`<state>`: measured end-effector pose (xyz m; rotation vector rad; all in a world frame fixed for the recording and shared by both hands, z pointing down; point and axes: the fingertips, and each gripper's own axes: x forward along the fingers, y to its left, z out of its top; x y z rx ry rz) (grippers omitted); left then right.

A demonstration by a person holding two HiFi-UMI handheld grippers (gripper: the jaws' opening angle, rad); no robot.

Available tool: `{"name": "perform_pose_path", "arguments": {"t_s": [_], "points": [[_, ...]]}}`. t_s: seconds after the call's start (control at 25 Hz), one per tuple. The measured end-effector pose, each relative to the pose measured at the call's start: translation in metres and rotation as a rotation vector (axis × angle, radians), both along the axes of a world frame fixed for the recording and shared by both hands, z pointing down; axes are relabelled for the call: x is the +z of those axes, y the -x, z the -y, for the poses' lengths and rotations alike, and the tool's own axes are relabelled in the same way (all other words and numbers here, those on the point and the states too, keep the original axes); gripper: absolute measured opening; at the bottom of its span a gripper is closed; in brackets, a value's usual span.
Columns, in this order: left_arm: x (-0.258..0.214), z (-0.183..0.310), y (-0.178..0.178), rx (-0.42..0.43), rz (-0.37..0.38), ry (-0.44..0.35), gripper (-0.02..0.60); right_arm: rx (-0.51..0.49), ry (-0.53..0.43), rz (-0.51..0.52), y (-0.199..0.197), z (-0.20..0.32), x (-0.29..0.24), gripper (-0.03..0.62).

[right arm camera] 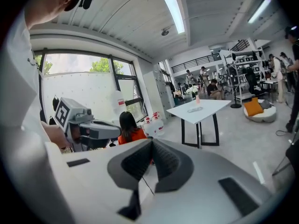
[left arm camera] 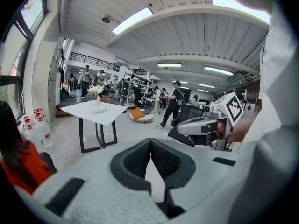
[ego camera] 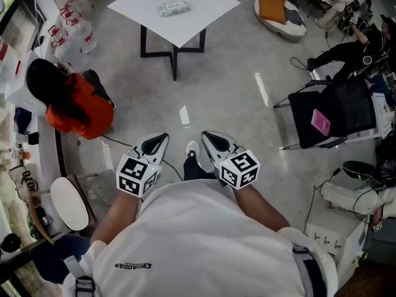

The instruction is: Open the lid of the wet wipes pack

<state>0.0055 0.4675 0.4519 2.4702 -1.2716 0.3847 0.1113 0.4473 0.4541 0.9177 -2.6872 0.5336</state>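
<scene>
Near the chest [ego camera: 198, 221], left claw [ego camera: 162, 137] and right claw [ego camera: 208, 135] point forward, jaws together.

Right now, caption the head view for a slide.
Left gripper and right gripper shut, short of the wipes pack on the white table.

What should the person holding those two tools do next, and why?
Probably walk forward to the white table. The wet wipes pack lies on it, far across the floor, while the left gripper and right gripper are held close to the person's body, jaws together with nothing between them. The pack does not look reachable from here.
</scene>
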Motion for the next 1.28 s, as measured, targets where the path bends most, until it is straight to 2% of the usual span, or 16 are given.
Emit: {"name": "perform_pose_path", "arguments": {"t_s": [0.32, 0.6, 0.84, 1.28], "points": [[-0.042, 0.132, -0.015, -0.029, 0.021, -0.069, 0.009, -0.051, -0.062, 0.024, -0.010, 0.130, -0.035, 0.006], [-0.032, 0.207, -0.031, -0.074, 0.027, -0.039, 0.009, -0.099, -0.045, 0.026, -0.022, 0.212, -0.027, 0.006], [-0.030, 0.249, -0.043, -0.100, 0.041, -0.031, 0.009, -0.122, -0.019, 0.036, -0.033, 0.253, -0.018, 0.006], [-0.021, 0.284, -0.047, -0.108, 0.048, -0.007, 0.009, -0.143, -0.002, 0.037, -0.032, 0.287, -0.010, 0.006]]}}
